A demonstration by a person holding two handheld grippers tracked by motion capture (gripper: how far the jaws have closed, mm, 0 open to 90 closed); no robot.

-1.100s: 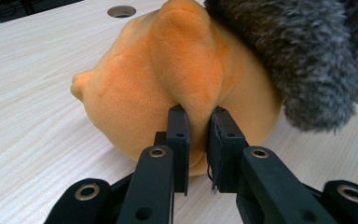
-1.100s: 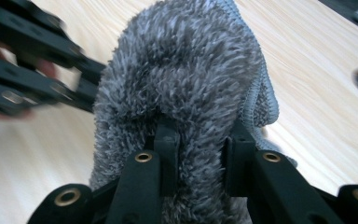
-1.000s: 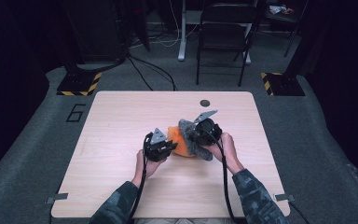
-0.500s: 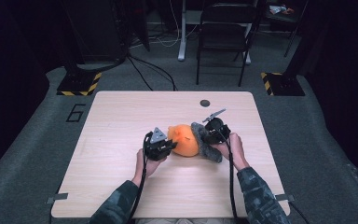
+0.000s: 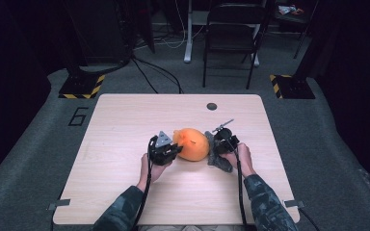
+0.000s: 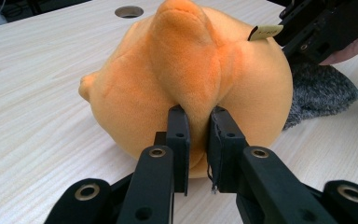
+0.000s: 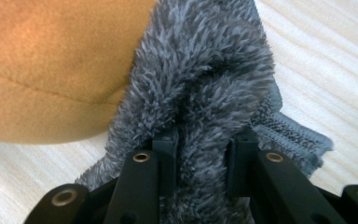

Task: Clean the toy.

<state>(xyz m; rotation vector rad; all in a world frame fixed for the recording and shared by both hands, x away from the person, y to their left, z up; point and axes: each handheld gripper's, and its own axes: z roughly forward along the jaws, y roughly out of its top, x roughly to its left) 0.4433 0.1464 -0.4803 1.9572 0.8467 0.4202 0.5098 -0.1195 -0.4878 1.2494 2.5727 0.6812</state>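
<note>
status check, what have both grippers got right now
Left gripper shut on orange plush toy, pinching a fold. Right gripper shut on grey fuzzy cloth, which lies against the toy. Both on the table; nothing in the way.

Plush toy (image 5: pixel 192 143) sits mid-frame on table (image 5: pixel 125 120). Left gripper (image 5: pixel 169 150) at its left, fuzzy cloth (image 5: pixel 220 161) w/ right gripper (image 5: pixel 220 146) at its right.

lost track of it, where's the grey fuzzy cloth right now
In the high view the grey fuzzy cloth lies on the table, right of centre, against the orange plush toy, pinched in the right gripper.
</note>
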